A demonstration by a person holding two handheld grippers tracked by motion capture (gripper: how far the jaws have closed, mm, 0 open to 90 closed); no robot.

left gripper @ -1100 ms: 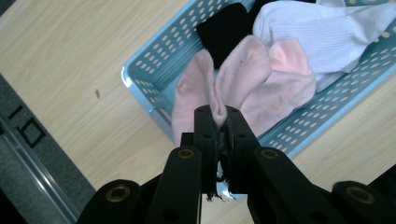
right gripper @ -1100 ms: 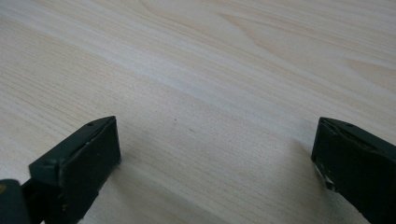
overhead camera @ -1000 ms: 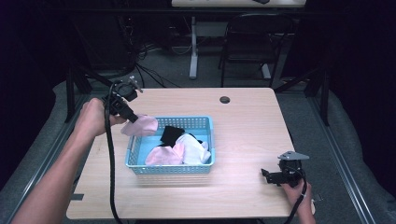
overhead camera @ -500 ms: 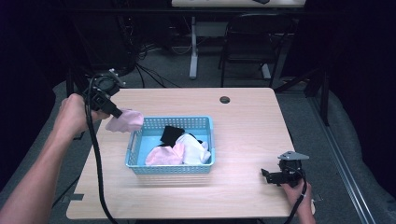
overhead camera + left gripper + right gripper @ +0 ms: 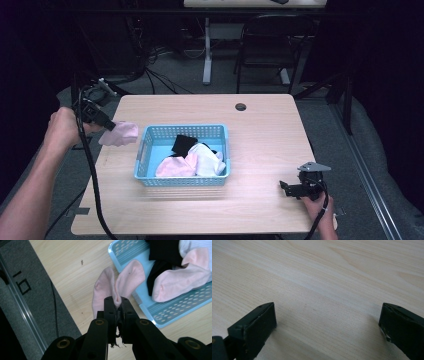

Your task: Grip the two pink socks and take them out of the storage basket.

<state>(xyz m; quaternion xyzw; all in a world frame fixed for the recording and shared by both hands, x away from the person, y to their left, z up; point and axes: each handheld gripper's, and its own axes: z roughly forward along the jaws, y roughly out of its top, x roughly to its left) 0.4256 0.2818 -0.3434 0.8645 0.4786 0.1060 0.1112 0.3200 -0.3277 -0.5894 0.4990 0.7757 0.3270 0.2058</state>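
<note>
- High view: the left gripper (image 5: 107,123), at the left of the frame, holds a pink sock (image 5: 120,134) up over the left edge of the table (image 5: 260,125), just beside the short left wall of the blue basket (image 5: 144,150). Judging by this, the step in hand is taking socks out of the basket; the next move calls for a spot to set this one down. Bare wood lies in the lower left of the frame, but the table's edge is close there. The widest open room is right of the basket.
- High view: the right gripper (image 5: 292,187) rests low at the lower right, near the front edge, well apart from the basket.
- Left gripper view: the jaws are pinched tight on the sock's folded middle (image 5: 117,298), its two ends hanging past the basket rim (image 5: 147,312). Another pink sock (image 5: 180,281) and a black sock (image 5: 162,252) lie inside, at upper right.
- Right gripper view: the jaws stand wide apart with nothing between them, over bare tabletop (image 5: 324,285).
</note>
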